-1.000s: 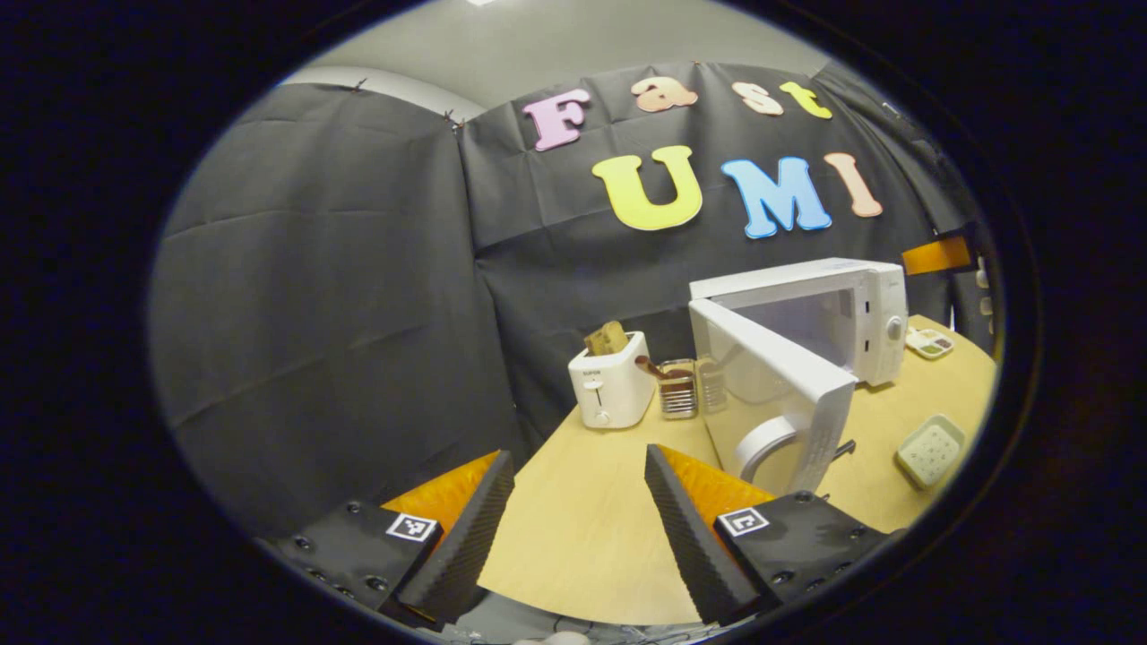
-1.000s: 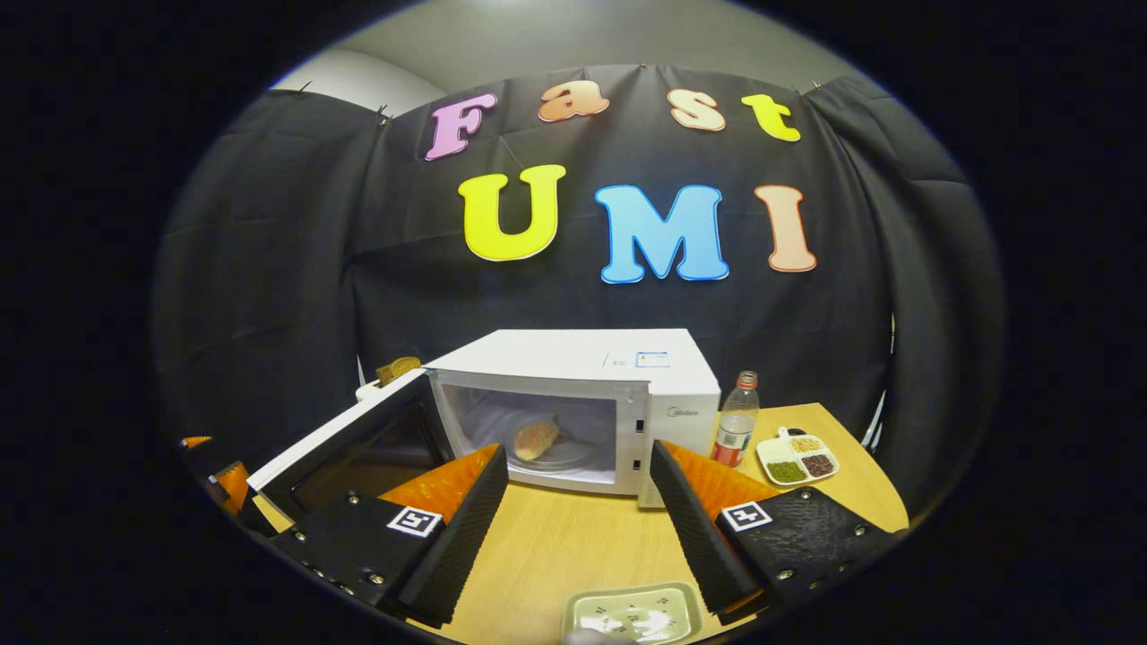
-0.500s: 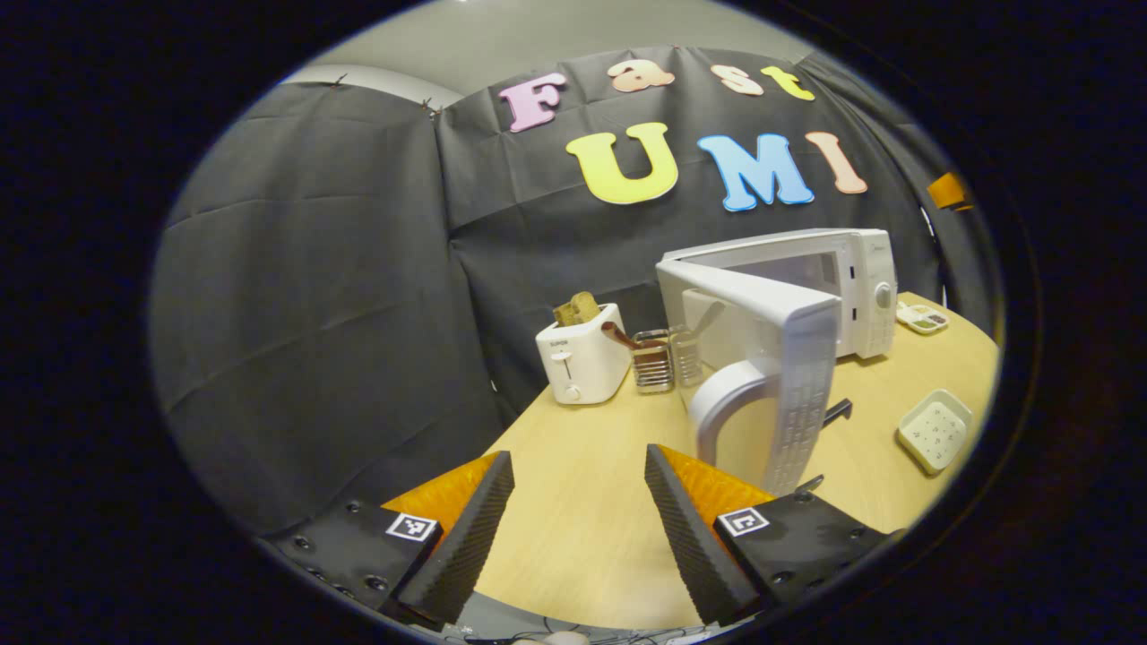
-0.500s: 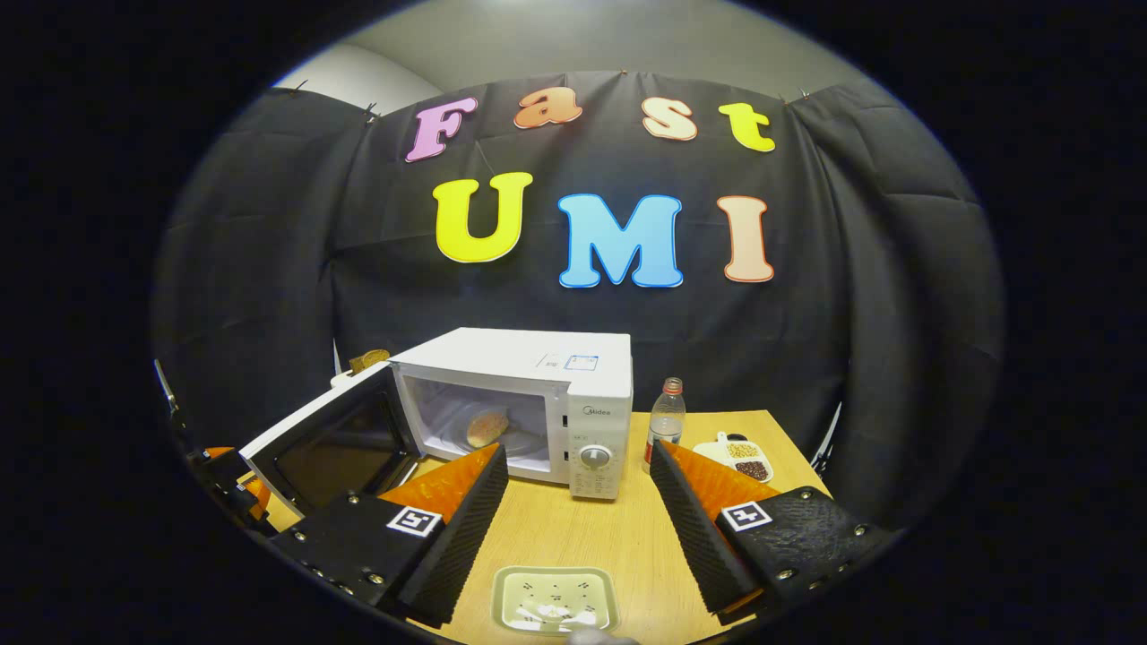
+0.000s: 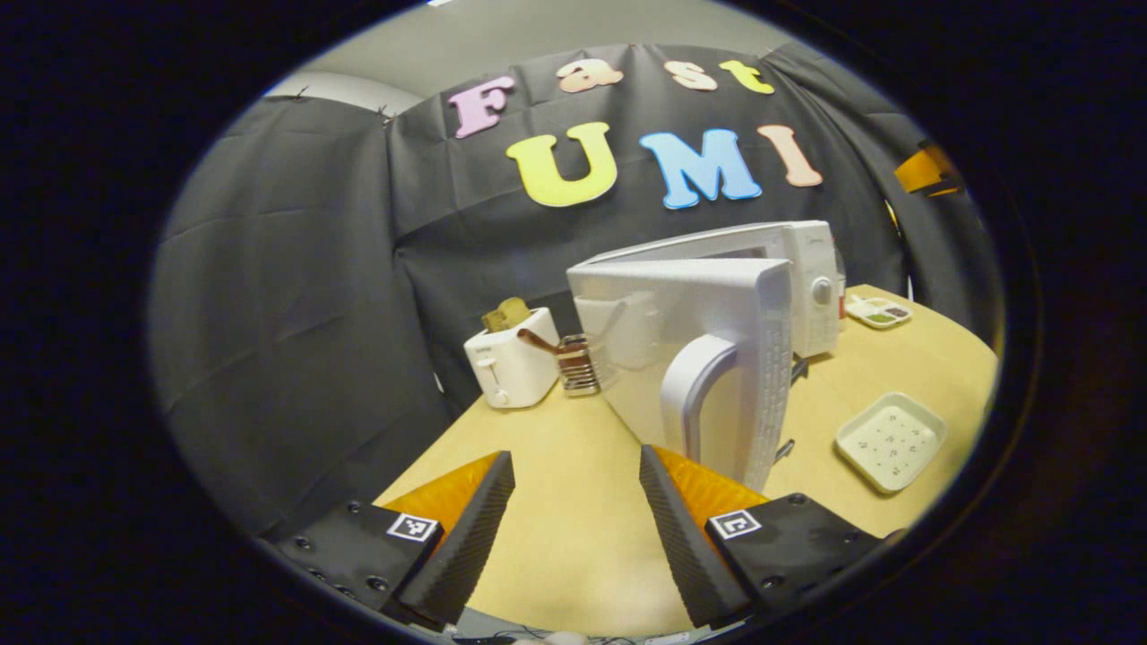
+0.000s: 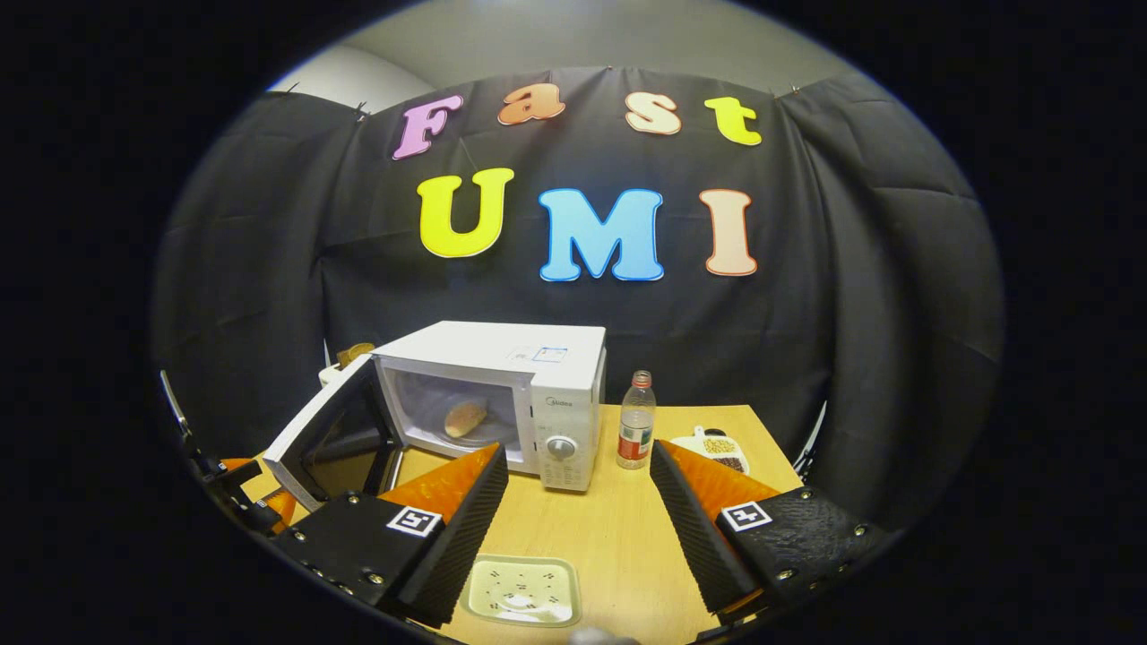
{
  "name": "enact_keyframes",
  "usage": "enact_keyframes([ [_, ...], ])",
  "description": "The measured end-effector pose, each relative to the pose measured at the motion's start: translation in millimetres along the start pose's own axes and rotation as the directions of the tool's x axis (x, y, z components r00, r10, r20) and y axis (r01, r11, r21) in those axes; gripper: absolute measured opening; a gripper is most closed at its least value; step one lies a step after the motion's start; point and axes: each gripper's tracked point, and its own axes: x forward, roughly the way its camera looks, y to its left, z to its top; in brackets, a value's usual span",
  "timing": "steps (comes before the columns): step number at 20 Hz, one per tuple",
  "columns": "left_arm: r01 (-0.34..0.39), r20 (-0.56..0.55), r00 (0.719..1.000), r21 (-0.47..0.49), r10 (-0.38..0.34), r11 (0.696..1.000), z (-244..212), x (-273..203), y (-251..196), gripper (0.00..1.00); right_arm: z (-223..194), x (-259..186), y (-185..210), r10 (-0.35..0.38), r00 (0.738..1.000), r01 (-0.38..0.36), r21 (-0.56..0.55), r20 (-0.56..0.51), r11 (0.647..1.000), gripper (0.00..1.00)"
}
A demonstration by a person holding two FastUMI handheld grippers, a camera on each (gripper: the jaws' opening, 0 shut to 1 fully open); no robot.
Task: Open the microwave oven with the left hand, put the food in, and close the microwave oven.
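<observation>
Boxy white microwave oven (image 6: 502,394) standing door ajar, rounded bread roll (image 6: 465,417) lying inside; left gripper (image 5: 568,511) and right gripper (image 6: 579,511) both gaping, holding nothing.

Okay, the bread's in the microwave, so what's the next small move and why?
Probably press the left gripper, open and empty, against the outer face of the microwave door beside its handle and swing it shut. The bread already lies inside, the door stands ajar, and the right gripper hangs back, open.

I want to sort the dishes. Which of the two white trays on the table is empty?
The square tray, in front of the microwave, is empty. The divided tray right of the bottle holds beans.
</observation>
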Motion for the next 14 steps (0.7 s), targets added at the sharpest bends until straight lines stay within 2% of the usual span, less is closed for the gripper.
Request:
enact_keyframes([
  [5,0.101,0.018,0.995,0.022,-0.101,0.995,20.1,9.6,-79.8,0.94,1.3,-2.6,-35.7,-0.031,0.999,0.031,0.018,-0.007,0.999,0.98],
  [6,0.118,0.025,0.993,0.027,-0.119,0.993,26.5,14.9,-94.1,0.95,1.4,-2.8,-42.4,-0.036,0.999,0.036,0.022,-0.009,0.999,0.93],
  [7,0.134,0.031,0.99,0.033,-0.135,0.99,31.2,19.6,-105.9,0.94,-0.7,-3.1,-50.5,-0.044,0.999,0.044,0.024,-0.012,0.999,0.93],
  [8,0.139,0.032,0.99,0.039,-0.14,0.99,36.4,26.2,-115.3,0.95,-1.9,-2.1,-56.7,-0.049,0.999,0.049,0.024,-0.017,0.999,0.93],
  [9,0.149,0.036,0.988,0.042,-0.151,0.988,39.8,33.4,-124.7,0.96,-4.5,-1.9,-62.7,-0.055,0.998,0.055,0.024,-0.024,0.998,0.98],
  [10,0.158,0.042,0.986,0.045,-0.16,0.986,45.8,39.1,-132.8,0.98,-6.4,-1.1,-69.4,-0.058,0.998,0.059,0.024,-0.032,0.998,0.98],
  [11,0.163,0.051,0.985,0.05,-0.166,0.985,52.9,45.1,-140.8,1.0,-7.8,-1.8,-75.8,-0.068,0.997,0.069,0.026,-0.036,0.997,0.93],
  [12,0.172,0.058,0.983,0.053,-0.175,0.984,57.7,51.7,-147.8,1.0,-7.8,-0.4,-82.2,-0.073,0.997,0.074,0.03,-0.04,0.997,0.98],
  [14,0.189,0.061,0.979,0.061,-0.192,0.98,64.5,67.4,-163.0,0.98,-9.4,1.8,-93.4,-0.089,0.995,0.091,0.039,-0.048,0.995,0.98],
])
